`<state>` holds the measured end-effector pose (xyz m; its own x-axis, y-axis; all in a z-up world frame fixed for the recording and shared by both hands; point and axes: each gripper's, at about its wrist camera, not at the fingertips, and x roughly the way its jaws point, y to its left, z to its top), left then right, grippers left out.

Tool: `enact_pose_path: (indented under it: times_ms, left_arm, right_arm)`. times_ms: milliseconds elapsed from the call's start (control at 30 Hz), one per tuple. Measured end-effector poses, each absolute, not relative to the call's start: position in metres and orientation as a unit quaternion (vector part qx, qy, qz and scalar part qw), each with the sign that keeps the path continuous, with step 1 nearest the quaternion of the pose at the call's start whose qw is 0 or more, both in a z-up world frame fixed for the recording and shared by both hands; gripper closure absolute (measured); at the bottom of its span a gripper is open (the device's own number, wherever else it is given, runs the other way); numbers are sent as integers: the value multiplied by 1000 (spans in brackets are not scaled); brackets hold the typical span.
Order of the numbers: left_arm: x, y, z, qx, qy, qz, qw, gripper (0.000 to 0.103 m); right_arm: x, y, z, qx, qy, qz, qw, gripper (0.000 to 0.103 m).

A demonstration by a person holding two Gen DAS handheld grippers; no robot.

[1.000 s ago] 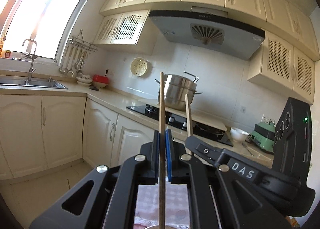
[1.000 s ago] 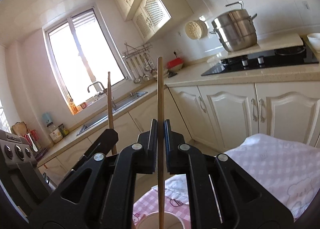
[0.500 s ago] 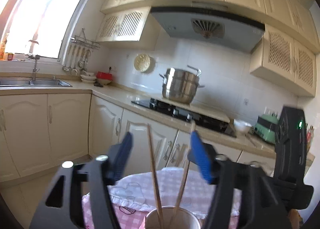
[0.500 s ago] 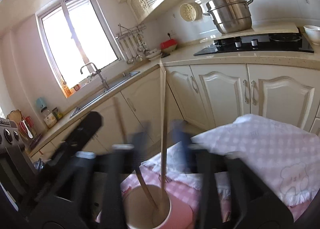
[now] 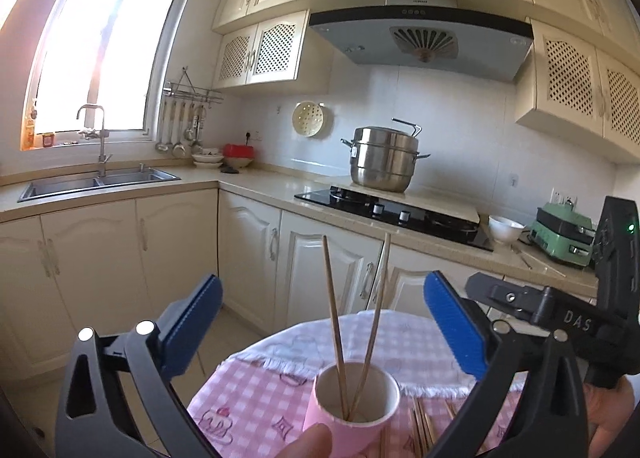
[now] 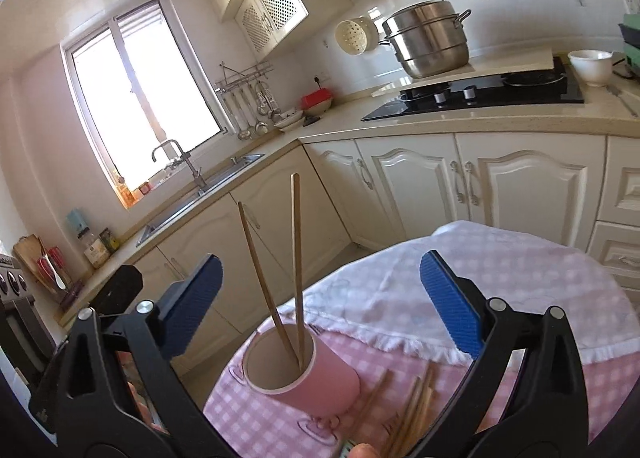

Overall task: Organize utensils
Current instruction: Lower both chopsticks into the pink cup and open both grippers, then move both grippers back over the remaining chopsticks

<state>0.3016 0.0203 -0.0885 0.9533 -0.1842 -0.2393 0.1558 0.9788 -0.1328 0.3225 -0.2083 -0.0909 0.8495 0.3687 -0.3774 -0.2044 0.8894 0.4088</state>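
A pink cup (image 5: 352, 414) stands on the pink checked tablecloth (image 5: 248, 402); it also shows in the right wrist view (image 6: 320, 382). Two wooden chopsticks (image 5: 334, 322) stand in it, leaning apart, and show in the right wrist view too (image 6: 296, 258). My left gripper (image 5: 320, 334) is open and empty, above and behind the cup. My right gripper (image 6: 320, 302) is open and empty, its blue pads on either side of the chopsticks without touching. Several loose chopsticks (image 6: 404, 414) lie on the cloth beside the cup, also in the left wrist view (image 5: 420, 426).
The table is round, with a white cloth (image 6: 480, 282) on its far part. Kitchen cabinets (image 5: 120, 258), a sink (image 5: 100, 181) and a hob with a steel pot (image 5: 384, 157) stand beyond it. The right gripper's body (image 5: 560, 318) is at the right of the left wrist view.
Both grippers were shut on a chopstick each; both have opened and drawn back. The two chopsticks now stand loose in the pink cup.
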Motion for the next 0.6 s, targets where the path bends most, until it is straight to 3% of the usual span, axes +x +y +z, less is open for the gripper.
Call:
enact_pose_path:
  times_ms: [600]
  left_arm:
    - [229,8,-98,-37,178,-93,979,4]
  right_arm:
    - [226,-257,-92,155,265,110,945,6]
